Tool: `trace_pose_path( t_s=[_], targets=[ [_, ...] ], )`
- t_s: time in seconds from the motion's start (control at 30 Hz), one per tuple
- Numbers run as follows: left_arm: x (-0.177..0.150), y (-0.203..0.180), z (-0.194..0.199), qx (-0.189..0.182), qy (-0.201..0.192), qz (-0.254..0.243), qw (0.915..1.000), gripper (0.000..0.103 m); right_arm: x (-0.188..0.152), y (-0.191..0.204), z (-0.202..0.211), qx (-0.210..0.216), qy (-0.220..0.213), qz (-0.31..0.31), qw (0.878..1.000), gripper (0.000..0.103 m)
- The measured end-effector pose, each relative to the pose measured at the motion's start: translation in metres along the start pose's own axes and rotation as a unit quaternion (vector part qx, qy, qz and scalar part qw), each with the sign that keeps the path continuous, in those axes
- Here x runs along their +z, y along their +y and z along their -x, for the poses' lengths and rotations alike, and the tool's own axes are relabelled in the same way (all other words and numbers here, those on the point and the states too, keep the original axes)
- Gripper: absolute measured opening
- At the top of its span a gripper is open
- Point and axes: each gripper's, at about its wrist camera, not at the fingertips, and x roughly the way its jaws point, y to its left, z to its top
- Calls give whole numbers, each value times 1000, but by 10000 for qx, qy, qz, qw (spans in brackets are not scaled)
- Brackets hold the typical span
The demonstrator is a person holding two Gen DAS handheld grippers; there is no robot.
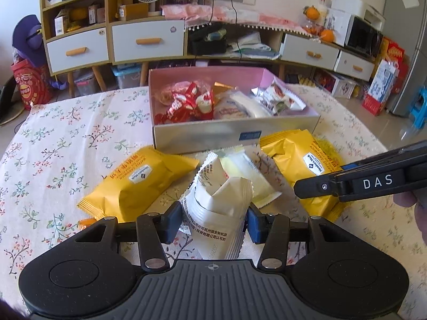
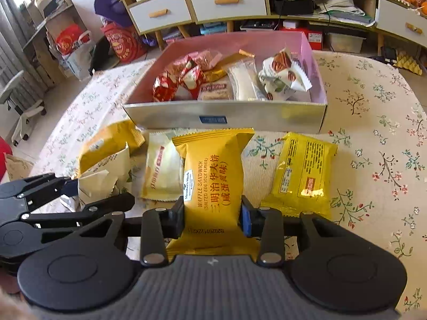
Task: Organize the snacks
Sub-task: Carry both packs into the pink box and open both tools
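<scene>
My left gripper point(image 1: 213, 221) is shut on a crumpled white snack packet point(image 1: 221, 202), pinched between its dark and blue pads just above the tablecloth. My right gripper point(image 2: 212, 218) is shut on a yellow waffle sandwich packet point(image 2: 213, 176) that lies lengthwise between its fingers. The same gripper point(image 1: 304, 190) shows from the side over that packet point(image 1: 299, 165). A second yellow waffle packet point(image 1: 133, 184), a pale yellow packet point(image 1: 248, 176) and a bright yellow packet point(image 2: 301, 176) lie loose in front of the open silver box point(image 2: 226, 118), whose pink inside holds several wrapped snacks.
A floral tablecloth point(image 2: 373, 146) covers the table, with bare cloth to the right and left of the packets. Behind the box stands a low cabinet with white drawers point(image 1: 146, 41). A hand point(image 1: 420, 213) shows at the right edge. An office chair point(image 2: 21, 106) stands off the table's left.
</scene>
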Motion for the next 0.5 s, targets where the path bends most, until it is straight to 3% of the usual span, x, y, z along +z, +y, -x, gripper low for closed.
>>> trace_pose_path(
  t_s=[0.27,0.5],
  targets=[
    [21,-2,11,-81,-239,220,9994,47,13,-7,16,72,-272,-375,9989,36],
    [68,-4,-1,-150,-230,93,9996,47,40,-16,26,19,-639,-541,9965,36]
  ],
)
